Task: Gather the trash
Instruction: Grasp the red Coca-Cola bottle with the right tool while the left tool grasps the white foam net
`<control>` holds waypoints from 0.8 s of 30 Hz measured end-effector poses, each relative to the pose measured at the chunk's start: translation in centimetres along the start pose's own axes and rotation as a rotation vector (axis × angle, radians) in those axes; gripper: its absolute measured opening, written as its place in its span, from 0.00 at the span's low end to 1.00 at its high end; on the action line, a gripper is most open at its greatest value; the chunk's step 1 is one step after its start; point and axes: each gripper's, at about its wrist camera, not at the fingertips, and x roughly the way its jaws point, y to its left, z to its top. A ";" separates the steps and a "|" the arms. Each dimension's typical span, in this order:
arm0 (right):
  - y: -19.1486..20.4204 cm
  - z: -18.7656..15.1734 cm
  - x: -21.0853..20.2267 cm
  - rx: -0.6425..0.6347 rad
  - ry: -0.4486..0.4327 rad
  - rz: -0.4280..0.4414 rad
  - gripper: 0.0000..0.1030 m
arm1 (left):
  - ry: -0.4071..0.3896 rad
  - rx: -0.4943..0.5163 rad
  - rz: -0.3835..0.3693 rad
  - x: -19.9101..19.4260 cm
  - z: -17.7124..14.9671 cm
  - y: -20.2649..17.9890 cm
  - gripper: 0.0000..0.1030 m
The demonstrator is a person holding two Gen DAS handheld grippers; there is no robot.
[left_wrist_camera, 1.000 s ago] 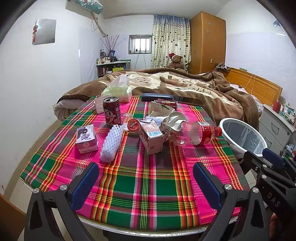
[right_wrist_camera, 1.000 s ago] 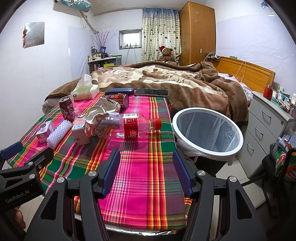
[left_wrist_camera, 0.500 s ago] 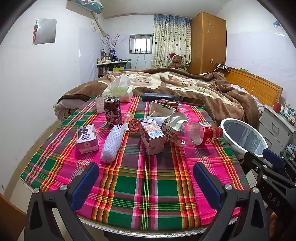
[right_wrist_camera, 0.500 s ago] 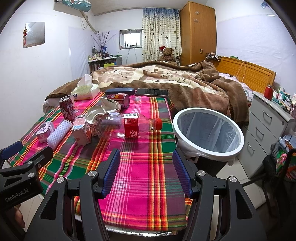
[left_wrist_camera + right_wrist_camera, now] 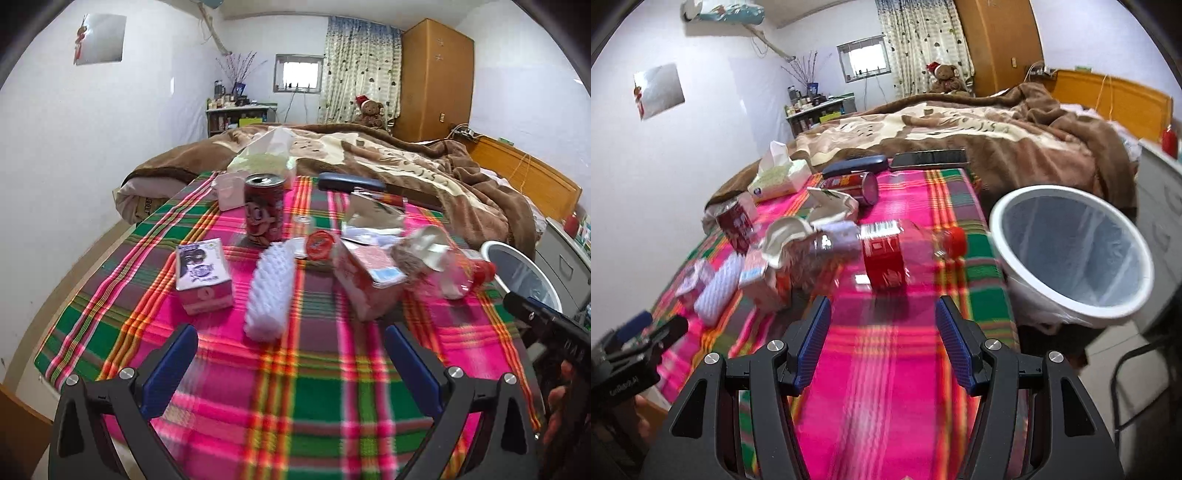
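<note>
Trash lies on a plaid tablecloth (image 5: 317, 398): an upright red can (image 5: 264, 213), a small pink carton (image 5: 203, 275), a white foam net (image 5: 271, 291), a red-white carton (image 5: 365, 275) and a clear plastic bottle with a red label (image 5: 882, 254). A white-rimmed bin (image 5: 1071, 254) stands off the table's right edge. My left gripper (image 5: 290, 369) is open and empty, just short of the foam net. My right gripper (image 5: 882, 343) is open and empty, just short of the bottle.
A tissue box (image 5: 777, 177), a dark case (image 5: 855, 166), a lying red can (image 5: 853, 184) and a phone (image 5: 929, 158) sit at the table's far edge. A bed with a brown blanket (image 5: 1015, 136) lies behind. Grey drawers (image 5: 565, 254) stand right of the bin.
Both grippers have moved forward over the table, the left toward the foam net, the right toward the bottle and tilted. Both stay open. The trash has not moved.
</note>
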 end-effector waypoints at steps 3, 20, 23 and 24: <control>0.1 1.1 1.9 0.034 0.044 0.033 0.59 | 0.033 -0.017 -0.004 1.7 0.5 1.2 0.99; -0.6 5.7 8.1 0.276 0.163 0.040 0.60 | 0.129 -0.050 -0.068 7.3 2.5 3.7 0.99; -0.6 6.7 9.0 0.293 0.180 0.044 0.60 | 0.143 -0.045 -0.073 7.9 2.8 3.8 0.99; -0.5 7.0 9.4 0.295 0.186 0.044 0.60 | 0.150 -0.052 -0.081 8.2 2.9 3.8 0.99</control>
